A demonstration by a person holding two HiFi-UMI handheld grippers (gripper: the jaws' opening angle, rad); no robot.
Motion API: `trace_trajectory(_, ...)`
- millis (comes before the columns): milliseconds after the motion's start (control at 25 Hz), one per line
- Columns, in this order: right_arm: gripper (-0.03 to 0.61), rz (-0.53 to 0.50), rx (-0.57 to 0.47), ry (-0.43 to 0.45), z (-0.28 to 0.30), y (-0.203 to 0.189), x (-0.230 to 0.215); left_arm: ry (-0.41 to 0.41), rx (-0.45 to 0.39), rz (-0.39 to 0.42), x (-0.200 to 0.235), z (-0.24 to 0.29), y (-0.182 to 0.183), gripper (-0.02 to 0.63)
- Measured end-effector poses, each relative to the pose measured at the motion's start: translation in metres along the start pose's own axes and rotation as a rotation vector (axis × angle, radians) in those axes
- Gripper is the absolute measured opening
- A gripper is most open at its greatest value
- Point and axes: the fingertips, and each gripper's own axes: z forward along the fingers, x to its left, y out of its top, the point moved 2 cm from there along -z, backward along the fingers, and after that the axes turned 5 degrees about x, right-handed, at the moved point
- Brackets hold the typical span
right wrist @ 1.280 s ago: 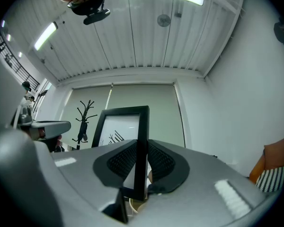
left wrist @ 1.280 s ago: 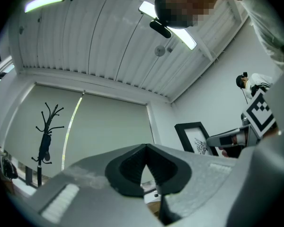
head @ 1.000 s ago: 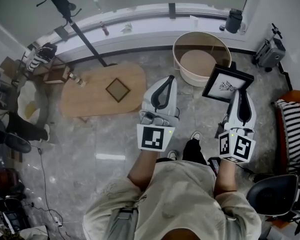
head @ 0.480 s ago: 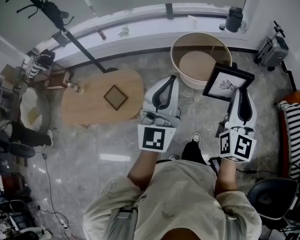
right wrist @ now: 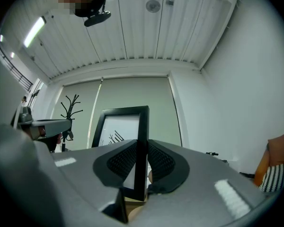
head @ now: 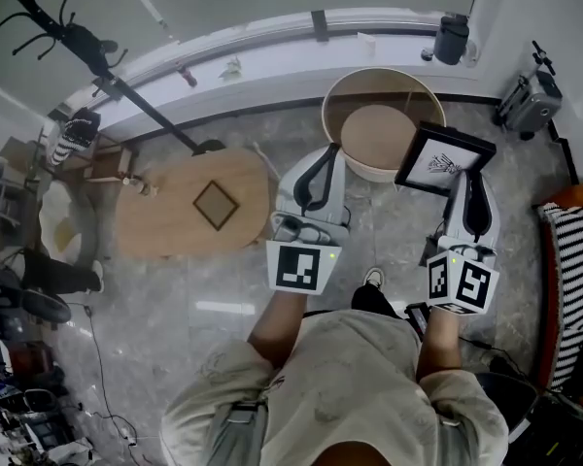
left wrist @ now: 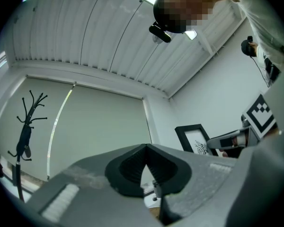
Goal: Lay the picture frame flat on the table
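The black picture frame (head: 444, 160) with a white print is held up in the air, over the floor in front of the person. My right gripper (head: 463, 181) is shut on its edge; in the right gripper view the frame's side (right wrist: 142, 126) stands upright between the two pads. My left gripper (head: 322, 166) hovers beside it, shut and empty, its tips (left wrist: 146, 148) meeting. The left gripper view shows the frame (left wrist: 195, 137) off to the right. The oval wooden table (head: 165, 221) lies to the left, with a small square frame (head: 217, 205) flat on it.
A round beige tub (head: 342, 100) stands on the floor just beyond both grippers. A black coat stand (head: 136, 100) leans behind the table. An orange chair with a striped cushion (head: 568, 260) is at the right. Shoes and cables lie at the left.
The head view has shifted a little, so the table and tub sit slightly differently in it. Both grippers keep their pose and the frame stays held in the right one.
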Motion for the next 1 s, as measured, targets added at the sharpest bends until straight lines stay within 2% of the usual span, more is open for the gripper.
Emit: trace_trajectory(1000, 0.071, 0.024, 0.004, -0.004, 0.101, -0.012, -0.119, -0.009, 0.007, 0.036, -0.059, 0.143, -0.024, 0.003)
